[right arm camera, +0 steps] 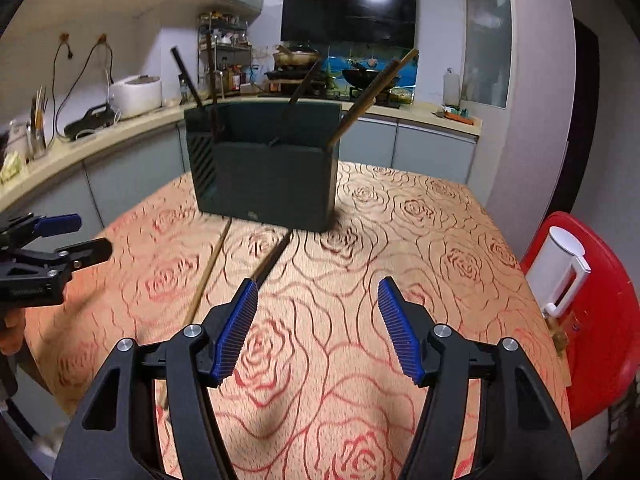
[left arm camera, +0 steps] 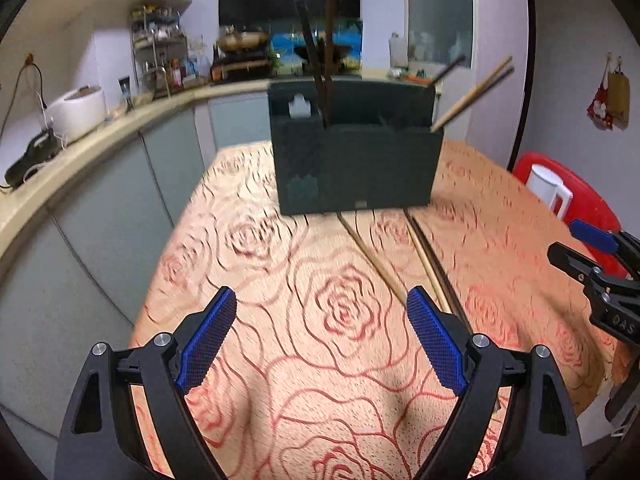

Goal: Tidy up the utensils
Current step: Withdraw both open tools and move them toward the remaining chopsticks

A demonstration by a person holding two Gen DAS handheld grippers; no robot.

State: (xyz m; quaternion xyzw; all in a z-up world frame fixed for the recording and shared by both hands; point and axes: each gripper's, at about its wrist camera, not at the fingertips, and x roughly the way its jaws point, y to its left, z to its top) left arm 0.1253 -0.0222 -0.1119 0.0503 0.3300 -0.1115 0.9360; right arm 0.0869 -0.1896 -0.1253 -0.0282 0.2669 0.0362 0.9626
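Chopsticks, loose: a pale one (right arm camera: 208,270) and a dark one (right arm camera: 274,258) lie flat on the desk (right arm camera: 420,240), side by side but apart, running from the foot of the holder toward the grippers; their near ends pass behind the fingers and are cut off in both views. Holder (right arm camera: 266,178): dark green box, upright near the far middle of the desk, its open top toward the cameras, probably so sticks can be dropped in from the front. Stored sticks: dark pair (left arm camera: 320,60) upright at the left end, light wooden pair (right arm camera: 372,92) leaning out at the right end, one more dark stick between; whether dividers split the inside cannot be made out. Left gripper (left arm camera: 322,344): jaws released wide, nothing between the pads, hovering over the cloth with the loose sticks just off its right finger. Right gripper (right arm camera: 314,330): jaws apart and empty, the dark stick's near end by its left finger; judged a reach toward the loose sticks. Desk cloth: orange with red rose outlines, softly blurred. Periphery: red chair (right arm camera: 600,320) carrying a white jug (right arm camera: 564,272) at the right edge; kitchen counter (left arm camera: 100,136) with rice cooker (left arm camera: 78,110) beyond. Small mark on the holder's front unreadable.
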